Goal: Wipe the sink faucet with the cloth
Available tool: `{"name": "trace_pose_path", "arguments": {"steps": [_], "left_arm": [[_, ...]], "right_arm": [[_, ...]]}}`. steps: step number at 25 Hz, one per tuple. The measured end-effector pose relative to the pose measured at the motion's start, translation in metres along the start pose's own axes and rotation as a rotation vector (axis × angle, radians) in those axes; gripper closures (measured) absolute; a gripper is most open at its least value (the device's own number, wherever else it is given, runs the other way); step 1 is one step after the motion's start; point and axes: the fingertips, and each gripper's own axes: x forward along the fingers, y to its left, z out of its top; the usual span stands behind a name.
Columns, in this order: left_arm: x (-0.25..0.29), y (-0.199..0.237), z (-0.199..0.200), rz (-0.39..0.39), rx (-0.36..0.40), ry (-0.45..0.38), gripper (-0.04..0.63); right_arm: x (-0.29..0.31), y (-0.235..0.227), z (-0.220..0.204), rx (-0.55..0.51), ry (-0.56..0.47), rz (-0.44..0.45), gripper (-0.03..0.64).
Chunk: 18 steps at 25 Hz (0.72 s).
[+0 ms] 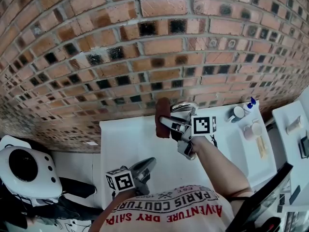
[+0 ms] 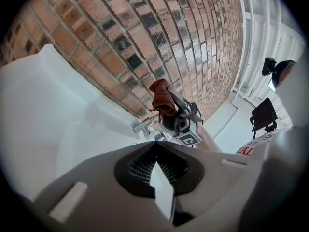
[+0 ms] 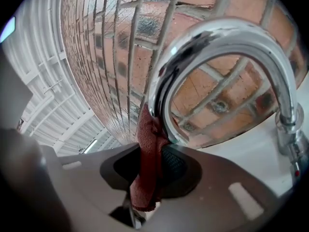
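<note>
Where the cloth is: the dark red cloth (image 3: pixel 146 178) is pinched in the right hand-held gripper (image 3: pixel 150 151), and its upper end lies against the left leg of the arched spout.
Faucet: the chrome faucet (image 3: pixel 227 37) curves overhead in the right gripper view, with its base at the far right on the white rim.
Right hand-held gripper: its jaws are clamped on the cloth, and it is raised at the back of the sink (image 1: pixel 130 144), just beside the spout.
Left hand-held gripper (image 2: pixel 155 146): its jaws are pressed together with nothing between them. It sits low over the near side of the sink, well apart from the faucet and pointing toward it.
Obstruction behind: a brick wall (image 1: pixel 145 47) stands close behind the faucet.
Obstruction to sight: in the head view, the right hand-held gripper and its marker cube (image 1: pixel 203 125) cover most of the faucet.
Counter (image 1: pixel 241 153), right of the sink: it carries a mug (image 1: pixel 236 113), a blue-capped bottle (image 1: pixel 249 104) and a second cup (image 1: pixel 252 129), all near the faucet but not touching it.
Left of the sink: a white rounded appliance (image 1: pixel 21 170) with a dark circular front.
</note>
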Motion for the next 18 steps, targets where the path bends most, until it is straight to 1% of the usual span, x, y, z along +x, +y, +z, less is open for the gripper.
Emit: {"name": "trace_pose_path", "arguments": {"steps": [3,6,10,14,17,18], "left_arm": [[0.001,-0.003,0.000,-0.001,0.013,0.000,0.595],[0.001,-0.004,0.001,0.003,0.021,-0.004,0.595],[0.001,-0.007,0.001,-0.001,0.020,-0.003,0.595],[0.003,-0.009,-0.001,-0.003,0.026,0.004,0.595],[0.006,-0.011,-0.003,-0.004,0.033,0.012,0.595],[0.006,-0.011,-0.003,-0.005,0.034,0.015,0.595]], "right_arm": [[-0.004,0.004,0.004,-0.010,-0.008,0.004,0.528],[-0.008,0.012,0.010,-0.024,-0.023,0.028,0.528],[-0.020,0.017,0.020,-0.020,-0.048,0.024,0.528],[-0.034,0.025,0.034,-0.075,-0.071,0.040,0.528],[-0.049,0.021,0.040,-0.033,-0.107,0.018,0.528],[-0.054,0.021,0.043,-0.039,-0.119,0.019,0.528]]}}
